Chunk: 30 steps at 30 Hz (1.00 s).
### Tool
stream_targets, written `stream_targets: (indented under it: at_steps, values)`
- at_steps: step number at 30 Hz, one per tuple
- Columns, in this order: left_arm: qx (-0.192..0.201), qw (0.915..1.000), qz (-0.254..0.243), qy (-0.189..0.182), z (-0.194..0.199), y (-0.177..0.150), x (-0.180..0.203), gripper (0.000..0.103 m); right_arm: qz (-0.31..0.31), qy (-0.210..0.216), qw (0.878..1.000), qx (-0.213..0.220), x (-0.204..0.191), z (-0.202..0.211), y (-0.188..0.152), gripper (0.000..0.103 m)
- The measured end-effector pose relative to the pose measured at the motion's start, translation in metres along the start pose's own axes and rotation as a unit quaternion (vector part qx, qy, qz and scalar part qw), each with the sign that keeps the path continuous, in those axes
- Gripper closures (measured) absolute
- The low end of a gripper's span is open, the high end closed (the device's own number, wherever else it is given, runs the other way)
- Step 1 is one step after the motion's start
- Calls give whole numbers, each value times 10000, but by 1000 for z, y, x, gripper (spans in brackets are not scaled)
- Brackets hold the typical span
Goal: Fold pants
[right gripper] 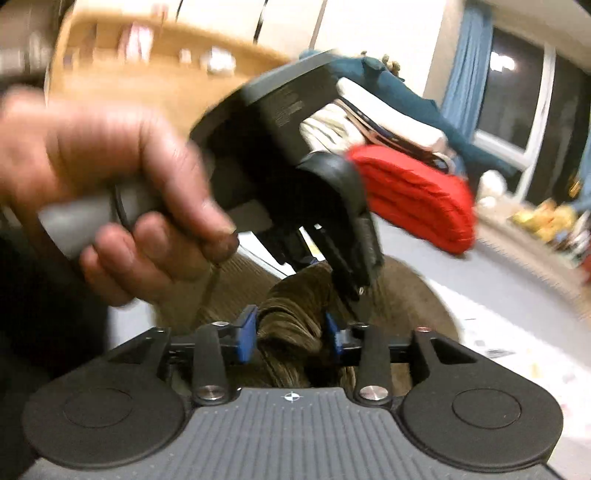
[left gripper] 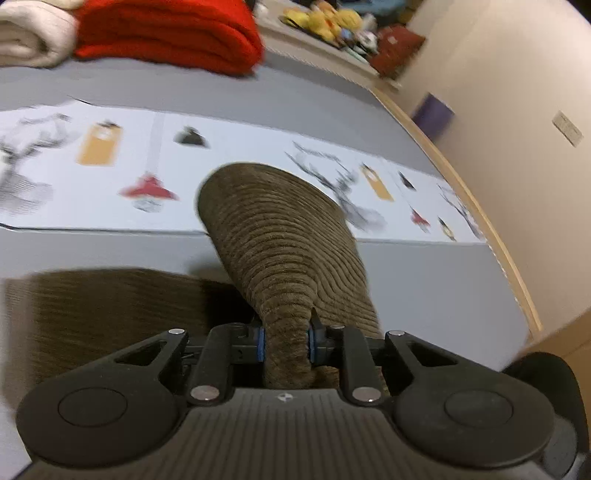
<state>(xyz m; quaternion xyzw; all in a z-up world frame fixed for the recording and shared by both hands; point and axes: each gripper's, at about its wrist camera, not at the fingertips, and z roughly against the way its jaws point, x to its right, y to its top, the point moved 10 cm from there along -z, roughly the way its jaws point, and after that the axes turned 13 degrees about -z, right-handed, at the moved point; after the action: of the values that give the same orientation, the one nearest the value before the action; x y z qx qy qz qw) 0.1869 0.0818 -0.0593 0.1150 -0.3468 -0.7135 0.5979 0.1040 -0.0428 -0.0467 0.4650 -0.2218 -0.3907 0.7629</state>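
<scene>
The pants (left gripper: 280, 236) are brown ribbed corduroy. My left gripper (left gripper: 285, 341) is shut on a bunched fold of them and holds it above the grey bed (left gripper: 110, 251); more of the pants lies flat at lower left (left gripper: 110, 314). My right gripper (right gripper: 291, 334) is shut on another bunch of the pants (right gripper: 291, 328). The left gripper (right gripper: 343, 258), held by a hand (right gripper: 110, 184), shows just ahead of it in the right wrist view, close above the same cloth.
A folded red blanket (left gripper: 166, 33) and a cream one (left gripper: 29, 33) lie at the bed's far side, the red one also in the right wrist view (right gripper: 417, 195). A printed white sheet (left gripper: 184, 166) crosses the bed. Wooden bed edge (left gripper: 461, 184), wall and toys (left gripper: 325, 18) stand to the right.
</scene>
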Motion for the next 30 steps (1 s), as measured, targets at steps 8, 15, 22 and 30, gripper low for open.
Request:
stream_targets:
  at_steps: [8, 15, 22, 30]
  values:
    - [-324, 9929, 335, 1096, 66, -20, -117, 72, -2522, 415, 9667, -144, 59, -17, 22, 34]
    - [-44, 9808, 1428, 1328, 79, -44, -185, 9, -4061, -293, 9024, -1412, 98, -79, -38, 32]
    - [-597, 9793, 1518, 1200, 15, -77, -191, 9, -4440, -286, 8744, -1937, 82, -105, -73, 19]
    - [-857, 9774, 1623, 1049, -13, -75, -182, 23, -4441, -214, 8744, -1943, 87, -117, -76, 54]
